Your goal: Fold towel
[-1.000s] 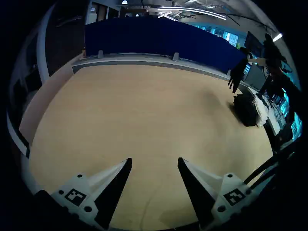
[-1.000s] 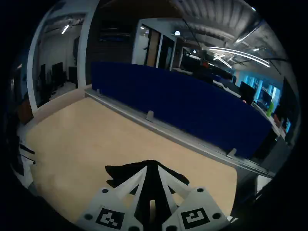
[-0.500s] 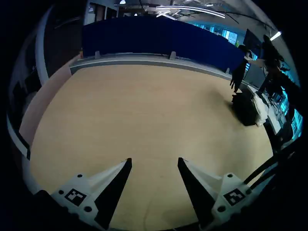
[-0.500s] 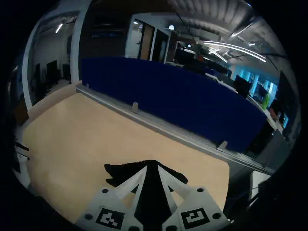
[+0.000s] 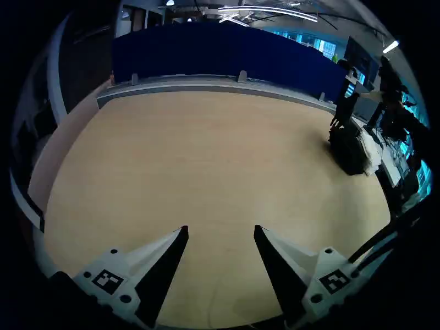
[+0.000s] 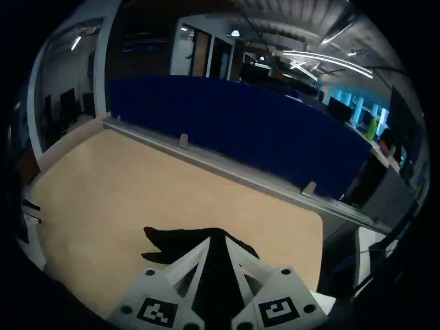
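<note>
Left gripper view: my left gripper wide open, 2 fingers well apart, nothing between them, bare wooden table beneath. Black towel bunched at table's far right edge, well apart from this gripper. Blue partition along far side.

Right gripper view: my right gripper closed, 2 fingertips pinching towel. Cloth spreads left of tips. Whether it rests on table or hangs, cannot tell.
</note>
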Demonstrator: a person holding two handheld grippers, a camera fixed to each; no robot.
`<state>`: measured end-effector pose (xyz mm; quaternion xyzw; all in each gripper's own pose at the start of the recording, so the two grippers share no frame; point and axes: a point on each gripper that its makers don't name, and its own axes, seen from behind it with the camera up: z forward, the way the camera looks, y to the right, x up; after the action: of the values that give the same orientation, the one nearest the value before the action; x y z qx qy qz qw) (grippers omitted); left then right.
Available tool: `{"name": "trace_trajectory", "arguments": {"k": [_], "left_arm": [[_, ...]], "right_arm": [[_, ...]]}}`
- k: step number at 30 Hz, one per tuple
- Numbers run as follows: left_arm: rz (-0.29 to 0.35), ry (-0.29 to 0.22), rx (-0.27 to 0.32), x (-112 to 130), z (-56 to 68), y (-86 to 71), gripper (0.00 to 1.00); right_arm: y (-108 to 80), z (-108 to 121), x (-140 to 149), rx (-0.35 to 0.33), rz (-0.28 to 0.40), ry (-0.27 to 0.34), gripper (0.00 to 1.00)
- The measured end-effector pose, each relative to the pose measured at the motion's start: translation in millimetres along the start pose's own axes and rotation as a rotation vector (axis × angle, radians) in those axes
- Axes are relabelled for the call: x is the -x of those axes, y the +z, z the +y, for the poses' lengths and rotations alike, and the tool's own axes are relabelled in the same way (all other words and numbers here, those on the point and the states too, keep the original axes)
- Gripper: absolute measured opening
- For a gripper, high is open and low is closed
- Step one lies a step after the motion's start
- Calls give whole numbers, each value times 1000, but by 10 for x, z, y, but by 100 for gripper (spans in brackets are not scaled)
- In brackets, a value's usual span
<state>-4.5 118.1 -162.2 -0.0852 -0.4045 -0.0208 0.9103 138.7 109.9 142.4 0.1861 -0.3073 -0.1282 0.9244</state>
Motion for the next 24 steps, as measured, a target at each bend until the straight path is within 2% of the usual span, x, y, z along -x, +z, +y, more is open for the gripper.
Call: {"name": "trace_trajectory", "arguments": {"k": [6,14,18,24], "left_arm": [[-8,15,9,20,72,-8,88],[-21,31,10,97,116,-36,88],[-28,38,9,126,130,-46,88],[-33,54,10,131,173,-60,88]], "right_arm": [[-205,136,475,28,-34,49,4],[-415,254,1431,79,-125,143,4],[-445,259,1869,102,-169,195,4],[-392,237,2309,132,-213,269,4]]}}
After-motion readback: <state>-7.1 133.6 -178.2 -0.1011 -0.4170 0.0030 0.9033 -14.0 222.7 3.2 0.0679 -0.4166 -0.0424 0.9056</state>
